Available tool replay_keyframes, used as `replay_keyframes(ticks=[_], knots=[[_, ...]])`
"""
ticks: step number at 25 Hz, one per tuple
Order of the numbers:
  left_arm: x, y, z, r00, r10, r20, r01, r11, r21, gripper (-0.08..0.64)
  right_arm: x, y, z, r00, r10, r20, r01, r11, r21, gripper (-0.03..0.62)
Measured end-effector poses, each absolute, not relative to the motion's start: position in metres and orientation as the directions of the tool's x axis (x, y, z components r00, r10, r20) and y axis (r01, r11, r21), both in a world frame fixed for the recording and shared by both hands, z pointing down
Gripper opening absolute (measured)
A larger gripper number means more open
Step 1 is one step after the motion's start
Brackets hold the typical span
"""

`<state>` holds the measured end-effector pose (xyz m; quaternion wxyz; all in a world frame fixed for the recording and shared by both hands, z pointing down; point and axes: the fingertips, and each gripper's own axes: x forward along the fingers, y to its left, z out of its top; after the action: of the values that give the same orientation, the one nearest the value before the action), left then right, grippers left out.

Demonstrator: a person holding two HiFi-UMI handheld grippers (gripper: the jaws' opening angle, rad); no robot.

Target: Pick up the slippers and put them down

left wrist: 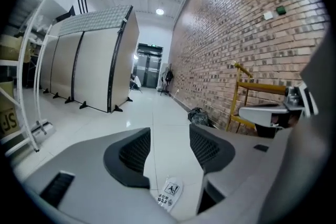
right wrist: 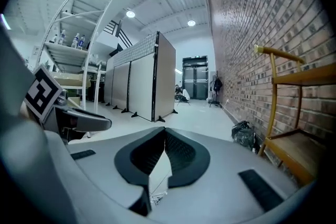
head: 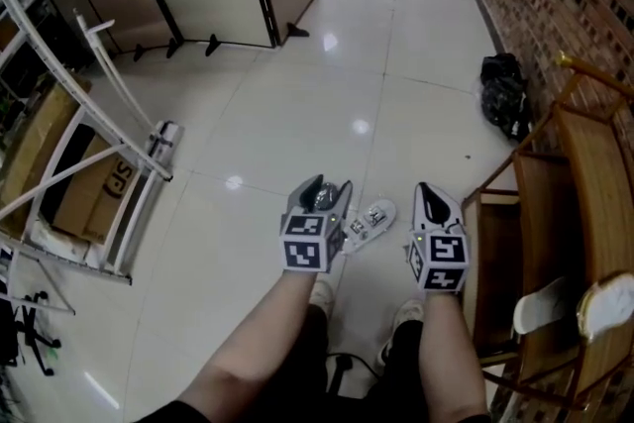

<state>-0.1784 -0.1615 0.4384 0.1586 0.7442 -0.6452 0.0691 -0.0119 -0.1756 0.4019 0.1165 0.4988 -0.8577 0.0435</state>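
Apparently past the put-down already. Spotting the packaged slippers (head: 369, 221) flat on the floor (head: 297, 114), low between the two sets of jaws: below and just right of the left gripper (head: 327, 186), below and left of the right gripper (head: 428, 193). Looking along the left jaws: parted to a middling gap, gripping nothing, only bare tile and the packet far beneath. Looking along the right jaws: closed tip against tip, clamping nothing visible. Judging from that, largely done; left, at most, another round. Possibly more slippers among the white shapes (head: 606, 302) on the wooden rack (head: 584, 154), well right of the right jaws; too unclear to say.
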Motion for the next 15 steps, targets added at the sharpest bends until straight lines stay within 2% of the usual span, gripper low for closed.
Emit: replay_keyframes(ticks=[3,7,10,15], knots=[[-0.180,-0.157,0.416,0.163,-0.959,0.232,-0.982,-0.136,0.130,0.244,-0.003,-0.175,0.394,-0.465,-0.857,0.223,-0.879,0.476,-0.003,0.011],[-0.183,-0.148,0.385,0.143,-0.982,0.121,-0.989,-0.136,0.061,0.220,0.008,-0.168,0.366,-0.469,-0.876,0.116,-0.883,0.466,-0.056,0.011],[-0.190,-0.142,0.366,0.109,-0.993,0.051,-0.993,-0.107,0.049,0.093,0.011,-0.160,0.350,-0.473,-0.880,0.050,-0.881,0.474,0.004,0.011],[-0.199,-0.136,0.345,0.097,-0.995,-0.019,-0.993,-0.098,0.064,0.005,0.009,-0.153,0.333,-0.479,-0.878,-0.017,-0.878,0.478,0.026,0.009]])
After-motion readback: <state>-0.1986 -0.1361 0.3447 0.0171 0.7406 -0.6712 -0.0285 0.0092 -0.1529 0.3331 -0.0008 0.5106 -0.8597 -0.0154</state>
